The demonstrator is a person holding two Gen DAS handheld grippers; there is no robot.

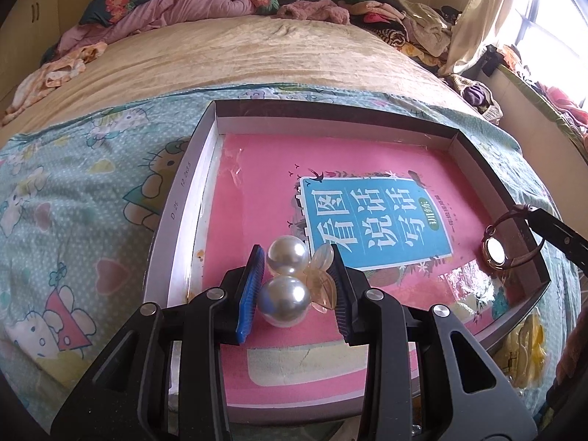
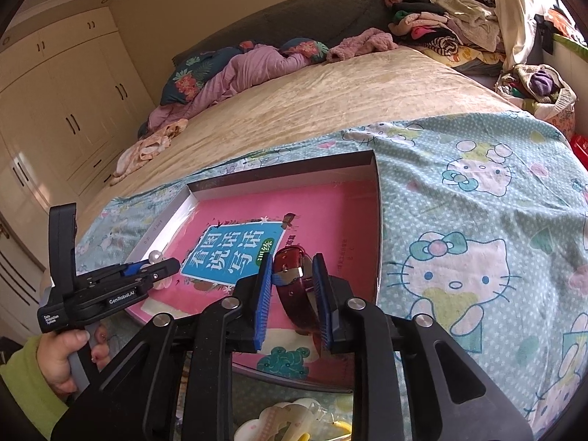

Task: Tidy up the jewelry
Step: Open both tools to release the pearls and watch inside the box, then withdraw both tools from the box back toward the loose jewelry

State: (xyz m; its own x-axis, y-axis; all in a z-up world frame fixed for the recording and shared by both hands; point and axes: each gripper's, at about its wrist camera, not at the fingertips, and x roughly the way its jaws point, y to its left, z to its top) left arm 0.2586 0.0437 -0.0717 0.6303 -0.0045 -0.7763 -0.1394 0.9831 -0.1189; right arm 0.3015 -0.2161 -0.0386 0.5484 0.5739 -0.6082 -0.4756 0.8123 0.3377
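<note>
Pearls [image 1: 286, 275] sit clamped in the left gripper [image 1: 297, 286], low over the tray [image 1: 191, 198]'s near-left corner. Right gripper [image 2: 296, 294], jaws slightly apart, straddles the watch [image 2: 294, 275] at the tray's right wall. Neither piece looks released; placing both remains.

watch strap [image 2: 294, 286] partly hidden by claw pads, bed [image 1: 257, 55] edges cropped

Readable text on the book, box and hand-held gripper

We read "看图说话写话" and "训练" on the book [image 1: 378, 228], "D 25" on the box wall [image 1: 183, 198], "GenRobot.AI" on the left hand-held gripper [image 2: 154, 268].
</note>
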